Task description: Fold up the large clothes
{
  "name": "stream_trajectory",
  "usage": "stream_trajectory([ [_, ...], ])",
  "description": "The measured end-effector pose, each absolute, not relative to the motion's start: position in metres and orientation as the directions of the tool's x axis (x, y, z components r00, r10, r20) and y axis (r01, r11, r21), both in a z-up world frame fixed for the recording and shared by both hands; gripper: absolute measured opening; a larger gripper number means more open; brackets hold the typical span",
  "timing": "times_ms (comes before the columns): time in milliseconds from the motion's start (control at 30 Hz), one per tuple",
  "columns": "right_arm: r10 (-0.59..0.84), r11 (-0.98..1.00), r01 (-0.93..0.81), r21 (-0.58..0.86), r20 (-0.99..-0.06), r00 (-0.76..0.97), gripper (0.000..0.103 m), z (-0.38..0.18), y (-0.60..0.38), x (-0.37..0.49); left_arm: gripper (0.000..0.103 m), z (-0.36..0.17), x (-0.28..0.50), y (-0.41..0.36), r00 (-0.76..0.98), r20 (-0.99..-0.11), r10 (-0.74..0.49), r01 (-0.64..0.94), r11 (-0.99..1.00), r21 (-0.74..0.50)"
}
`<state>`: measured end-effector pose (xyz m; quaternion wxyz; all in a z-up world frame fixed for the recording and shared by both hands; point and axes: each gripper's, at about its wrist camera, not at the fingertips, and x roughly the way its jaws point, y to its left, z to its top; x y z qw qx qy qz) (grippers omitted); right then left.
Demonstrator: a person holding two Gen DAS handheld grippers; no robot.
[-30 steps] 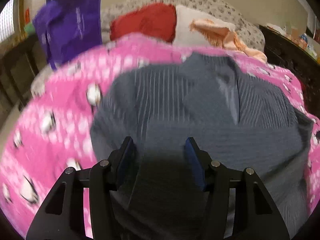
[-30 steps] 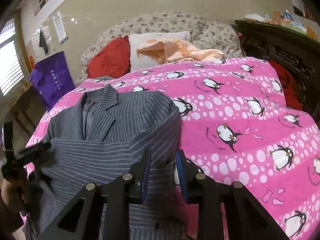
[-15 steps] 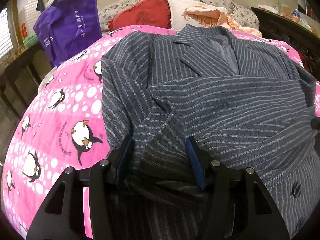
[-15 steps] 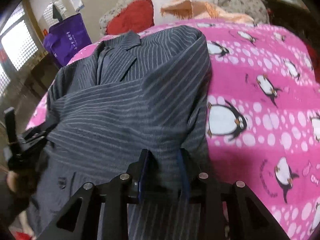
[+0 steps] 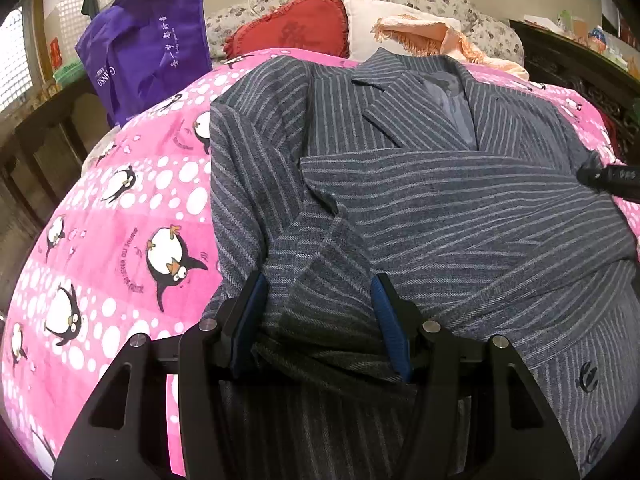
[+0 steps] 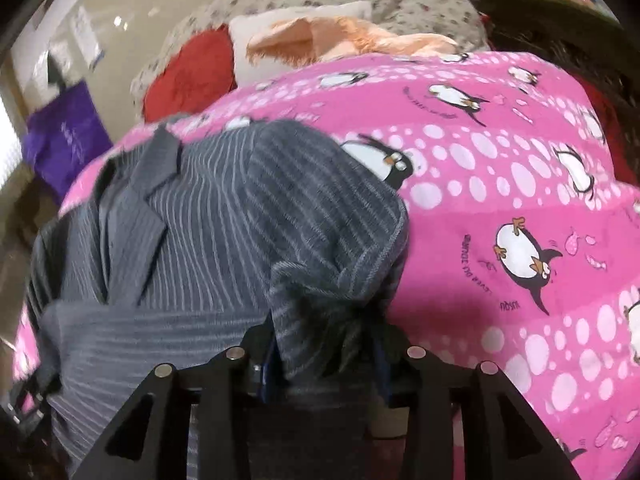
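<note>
Both grippers angle down over the pinstriped jacket [image 5: 440,208], collar toward the pillows. The left gripper [image 5: 320,320] clamps a bunched sleeve fold; the right gripper [image 6: 324,356] is opening, fabric between its jaws.

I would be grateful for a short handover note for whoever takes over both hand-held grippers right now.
Left hand-held gripper: part open, bunched jacket cloth between its fingers; grip unclear.
Right hand-held gripper: jaws opening, a fold of cloth between them.
Grey striped jacket: front up on the pink penguin quilt, collar towards the pillows.
Done: sleeves folded across the chest.
Left: free both grippers, then fold the lower part up towards the collar.
</note>
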<state>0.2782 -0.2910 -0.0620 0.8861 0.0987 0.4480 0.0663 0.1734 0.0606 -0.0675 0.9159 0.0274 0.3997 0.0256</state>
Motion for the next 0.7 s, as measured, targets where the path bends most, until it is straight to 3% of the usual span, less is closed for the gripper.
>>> stream_trajectory([
  [100, 0.263, 0.956, -0.056, 0.287, -0.761, 0.593, 0.037, -0.045, -0.296, 0.268, 0.056, -0.068, 0.175, 0.061, 0.677, -0.732, 0.074, -0.03, 0.997, 0.072],
  [267, 0.263, 0.939, -0.043, 0.341, -0.634, 0.727, 0.041, -0.005, -0.322, 0.226, 0.056, -0.068, 0.176, 0.06, 0.677, -0.732, 0.077, -0.033, 0.997, 0.074],
  [333, 0.264, 0.936, -0.056, 0.347, -0.587, 0.765, 0.037, 0.005, -0.323, 0.216, 0.056, -0.068, 0.177, 0.06, 0.677, -0.732, 0.078, -0.034, 0.997, 0.075],
  [367, 0.296, 0.935, -0.103, 0.341, -0.582, 0.757, 0.026, 0.007, -0.312, 0.218, 0.056, -0.068, 0.177, 0.061, 0.677, -0.732, 0.078, -0.034, 0.997, 0.075],
  [400, 0.319, 0.936, -0.148, 0.32, -0.591, 0.741, 0.016, 0.007, -0.302, 0.22, 0.056, -0.068, 0.177, 0.061, 0.677, -0.732, 0.077, -0.033, 0.997, 0.074],
  [433, 0.323, 0.942, -0.187, 0.278, -0.603, 0.73, 0.015, 0.005, -0.29, 0.22, 0.056, -0.068, 0.177, 0.061, 0.677, -0.732, 0.076, -0.033, 0.997, 0.073],
  [567, 0.18, 0.983, -0.093, 0.158, -0.733, 0.657, 0.014, -0.039, -0.274, 0.249, 0.056, -0.069, 0.178, 0.063, 0.676, -0.734, 0.066, -0.036, 0.998, 0.057],
  [700, 0.21, 0.976, -0.097, 0.194, -0.74, 0.638, 0.014, -0.05, -0.281, 0.253, 0.056, -0.069, 0.179, 0.066, 0.676, -0.735, 0.057, -0.037, 0.998, 0.044],
])
